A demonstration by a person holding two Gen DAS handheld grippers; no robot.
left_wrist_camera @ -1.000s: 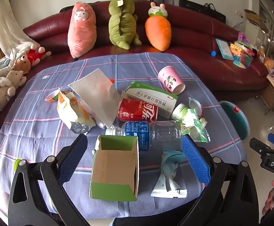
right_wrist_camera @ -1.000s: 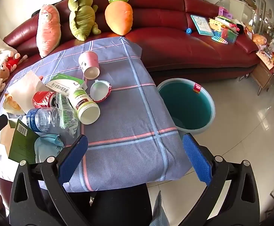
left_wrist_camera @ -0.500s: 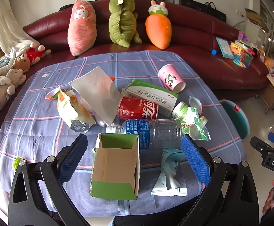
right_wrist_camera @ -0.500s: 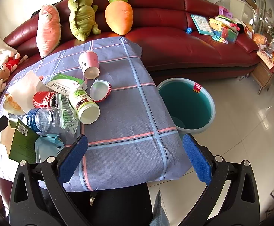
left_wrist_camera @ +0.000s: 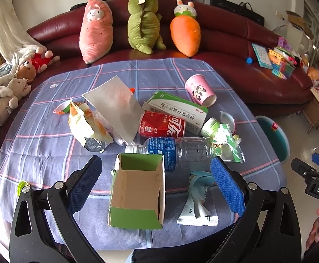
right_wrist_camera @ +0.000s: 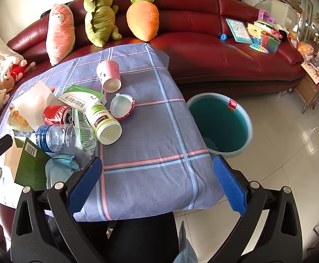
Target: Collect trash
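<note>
Our left gripper (left_wrist_camera: 156, 183) has its fingers spread wide and empty around the green carton (left_wrist_camera: 137, 191) at lower centre. Our right gripper (right_wrist_camera: 157, 183) is equally wide and empty above the table (right_wrist_camera: 146, 149). The trash pile fills mid-frame; the teal bin (right_wrist_camera: 221, 123) sits right of centre.

The left wrist view looks from the near edge of the table (left_wrist_camera: 50, 135), close and slightly downward, facing the sofa (left_wrist_camera: 225, 35) beyond the far edge. The right wrist view sits at the table's near right corner, angled down over the right edge toward the teal bin (right_wrist_camera: 220, 122) on the floor. Both share the litter pile, the pink cup (left_wrist_camera: 200, 89), the bin and the sofa.
</note>
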